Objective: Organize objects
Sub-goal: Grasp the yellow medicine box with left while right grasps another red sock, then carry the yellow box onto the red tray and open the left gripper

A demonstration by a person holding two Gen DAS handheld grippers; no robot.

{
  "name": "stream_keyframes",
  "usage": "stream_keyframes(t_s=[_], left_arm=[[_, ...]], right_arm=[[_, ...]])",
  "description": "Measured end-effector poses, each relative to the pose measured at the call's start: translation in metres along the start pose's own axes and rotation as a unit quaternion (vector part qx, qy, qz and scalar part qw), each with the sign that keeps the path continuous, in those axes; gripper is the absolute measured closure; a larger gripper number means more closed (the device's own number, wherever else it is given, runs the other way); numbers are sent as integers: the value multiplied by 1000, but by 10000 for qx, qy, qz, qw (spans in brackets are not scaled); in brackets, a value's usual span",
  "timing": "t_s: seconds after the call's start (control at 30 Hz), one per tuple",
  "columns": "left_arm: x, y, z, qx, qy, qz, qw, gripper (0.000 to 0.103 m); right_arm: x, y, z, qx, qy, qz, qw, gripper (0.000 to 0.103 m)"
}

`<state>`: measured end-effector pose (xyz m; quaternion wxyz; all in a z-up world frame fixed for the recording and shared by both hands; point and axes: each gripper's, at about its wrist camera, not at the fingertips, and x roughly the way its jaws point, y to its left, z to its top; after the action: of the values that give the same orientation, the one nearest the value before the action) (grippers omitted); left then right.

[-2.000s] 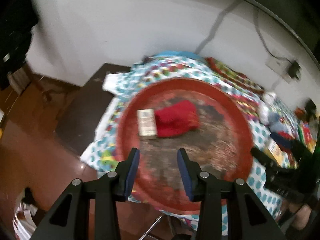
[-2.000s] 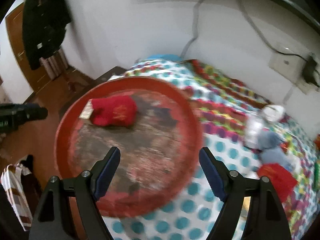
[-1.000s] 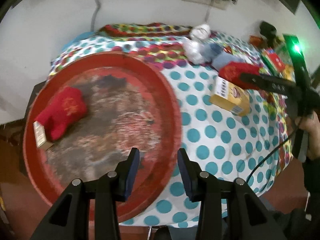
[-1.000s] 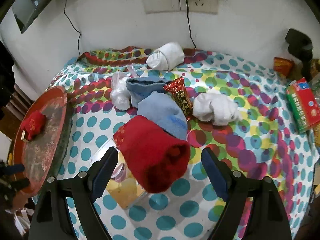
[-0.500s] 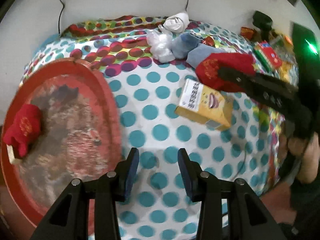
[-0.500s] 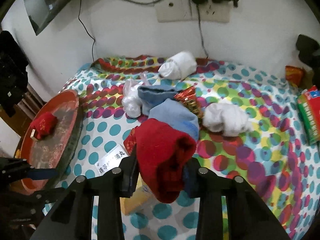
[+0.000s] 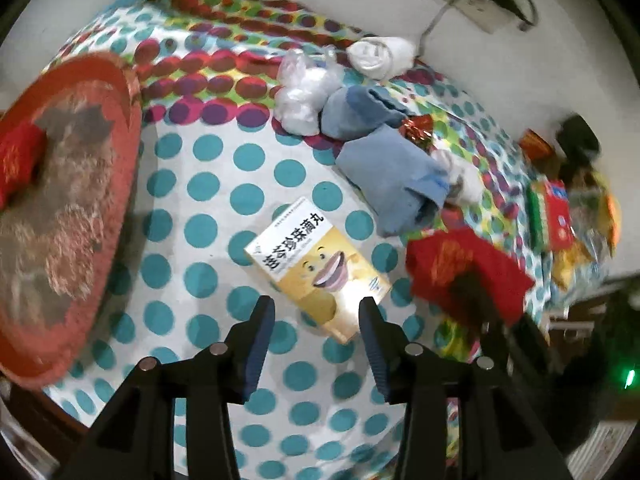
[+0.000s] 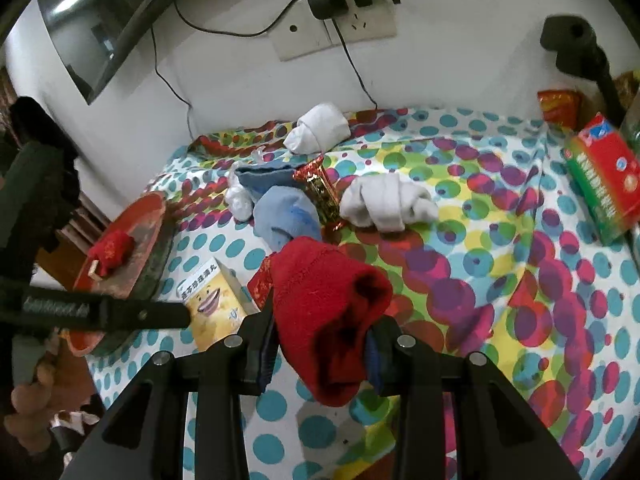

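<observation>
Red tray [image 7: 116,80], round and worn, sits at 9 o'clock in the left wrist view, overhanging the table's left edge. One rolled red sock [image 7: 16,160] lies on it with a small box [image 8: 94,270] tucked beside it; my reading is that the tray is the collection point for sorted items.

Polka-dot cloth [image 7: 192,184] covers the table. At centre lies a yellow-and-white box [image 7: 316,268], flat, printed face up. Left gripper [image 7: 316,320] hangs steeply over its near end, jaws apart and just now widening, pads not touching the card. Judgement: it is lining up to straddle the box.

Toward 12 to 1 o'clock: a plastic bag [image 7: 304,96], two blue socks [image 7: 388,176], a white sock roll [image 7: 380,56] by the wall and a foil-wrapped snack [image 8: 320,188], all bunched and unsorted.

At 3 o'clock, right gripper [image 8: 320,344] is clamped on a second red sock [image 8: 328,312], bundle bulging above the pads and clear of the cloth. Probably bound for the tray, to join its match.

A green-and-red carton [image 8: 604,184] lies at the far right.
</observation>
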<state>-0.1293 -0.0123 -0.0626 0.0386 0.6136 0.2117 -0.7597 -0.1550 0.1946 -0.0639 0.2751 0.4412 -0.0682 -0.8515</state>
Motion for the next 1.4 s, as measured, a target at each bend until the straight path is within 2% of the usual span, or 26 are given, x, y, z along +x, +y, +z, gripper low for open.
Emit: stream_keyframes(t_s=[0.13,0.3,0.47,0.63,0.73,0.87,0.93,1.0,1.2,1.4], left_arm=[[7,-1,1,-612,-69,182,9979,57],[11,3,2,-1226,-206,123,9922,52],[19,2,6,-1433,-283,308,9888,52],[24,-1,10,-1678,-422,414,9840,44],[31,-7,12,-1590,-418,556,9848,42],[43,-12,9,-1495,-320,569,9866,42],[40,-17,7,-1365,-500,649,9872,42],[41,-18,5,-1214,-516,662,9891,42],[42,-29,3,-393,-693,791,9937,45],[27,-34,-3,220,-994,1072,9890,47]], right_arm=[[3,-11,-5,39,14,276,9996,69],[11,-19,-9,81,54,567,9983,69],[16,-26,-11,159,35,748,9971,68],[21,-31,-12,175,50,840,9963,67],[22,-33,-12,172,30,818,9965,67],[24,-32,-11,106,-29,689,9976,67],[24,-30,-10,27,-72,577,9983,67],[24,-28,-10,-33,-109,491,9987,67],[26,-27,-7,5,-143,343,9993,67],[28,-25,-5,38,-116,154,9998,67]])
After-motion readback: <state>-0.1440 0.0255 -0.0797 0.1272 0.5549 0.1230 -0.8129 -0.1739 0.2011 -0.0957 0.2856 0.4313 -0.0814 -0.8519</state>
